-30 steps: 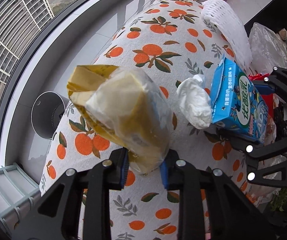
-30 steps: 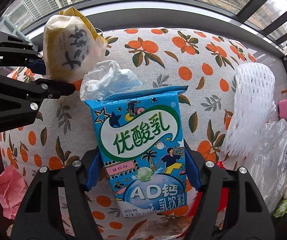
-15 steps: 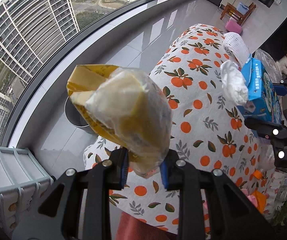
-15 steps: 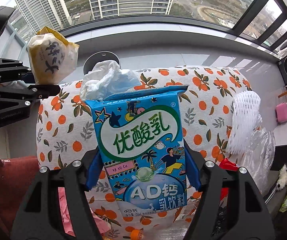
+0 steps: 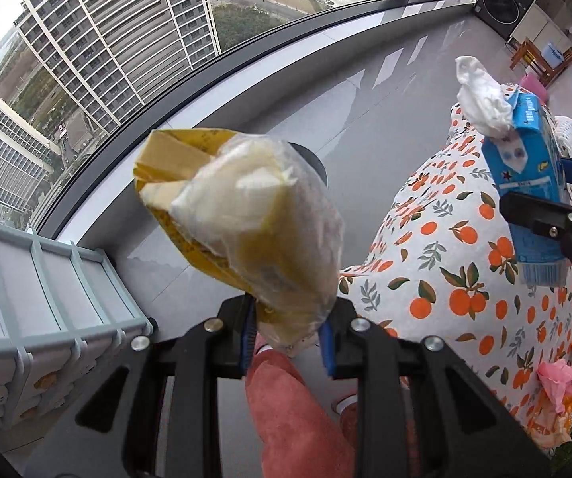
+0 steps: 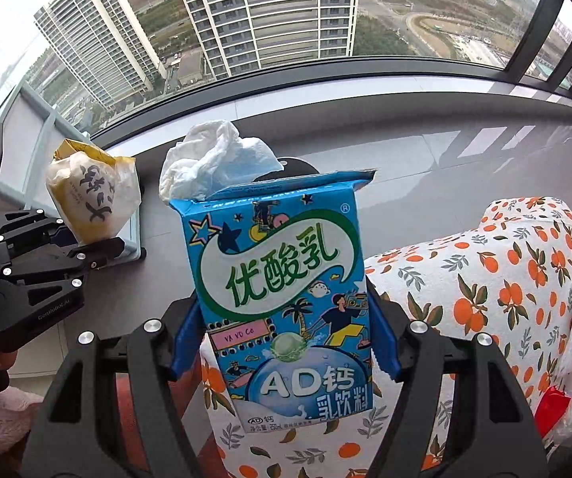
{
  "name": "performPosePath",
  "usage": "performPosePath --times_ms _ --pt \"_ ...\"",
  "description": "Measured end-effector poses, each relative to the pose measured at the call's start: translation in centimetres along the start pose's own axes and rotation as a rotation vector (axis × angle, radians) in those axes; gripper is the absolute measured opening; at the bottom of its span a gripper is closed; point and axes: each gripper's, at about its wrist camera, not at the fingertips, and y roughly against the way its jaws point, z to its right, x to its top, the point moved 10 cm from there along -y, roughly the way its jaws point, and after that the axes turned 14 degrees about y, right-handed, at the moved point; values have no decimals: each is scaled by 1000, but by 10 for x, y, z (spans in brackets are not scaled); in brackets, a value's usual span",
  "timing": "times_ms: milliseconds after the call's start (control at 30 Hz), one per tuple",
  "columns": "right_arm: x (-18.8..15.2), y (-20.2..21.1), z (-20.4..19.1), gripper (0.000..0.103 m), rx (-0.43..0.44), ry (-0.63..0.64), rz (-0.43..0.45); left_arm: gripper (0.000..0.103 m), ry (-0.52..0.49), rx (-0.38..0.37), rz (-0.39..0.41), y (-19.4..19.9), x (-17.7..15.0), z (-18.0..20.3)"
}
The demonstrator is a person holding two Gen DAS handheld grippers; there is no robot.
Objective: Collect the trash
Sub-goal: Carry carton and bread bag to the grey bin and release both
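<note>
Your left gripper (image 5: 286, 342) has its jaws pinching the yellow bag (image 5: 246, 215), held up over the floor (image 5: 246, 99) near the window. Your right gripper (image 6: 284, 342) clamps the blue carton (image 6: 286, 302), tissue (image 6: 214, 163) poking from its top, beside the orange-print surface (image 6: 505, 279).

The carton (image 6: 286, 302) at frame centre is bright blue with a white-and-green swirl, green characters and cartoon figures. A white tissue (image 6: 214, 163) sits above it. At left, the wrapper (image 6: 91, 195) is yellow and white with black marks. The cloth (image 6: 505, 279) at right is white with orange fruit and green leaves.
</note>
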Motion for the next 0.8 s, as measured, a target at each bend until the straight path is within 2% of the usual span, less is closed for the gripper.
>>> performPosePath --times_ms 100,233,367,433,533,700,767,800 --pt "42 -50 4 68 4 -92 -5 26 -39 -9 -25 -36 33 -20" --pt "87 -140 9 69 28 -165 -30 26 -106 -11 -28 -97 73 -29" --pt "105 -222 13 71 59 -235 -73 26 -139 -5 -41 -153 97 -39" --pt "107 -248 17 71 52 -250 -94 26 -141 -6 -59 -178 102 -41" --pt "103 -263 26 73 39 -278 -104 26 -158 -12 -86 -211 103 -41" --pt "90 -253 40 74 16 -325 -107 28 -197 -49 -107 -252 110 -24" --pt "86 -242 34 74 4 -339 -100 32 -217 -59 -97 -269 115 -12" --pt "85 -238 35 74 1 -348 -95 39 -228 -66 -99 -276 117 -6"
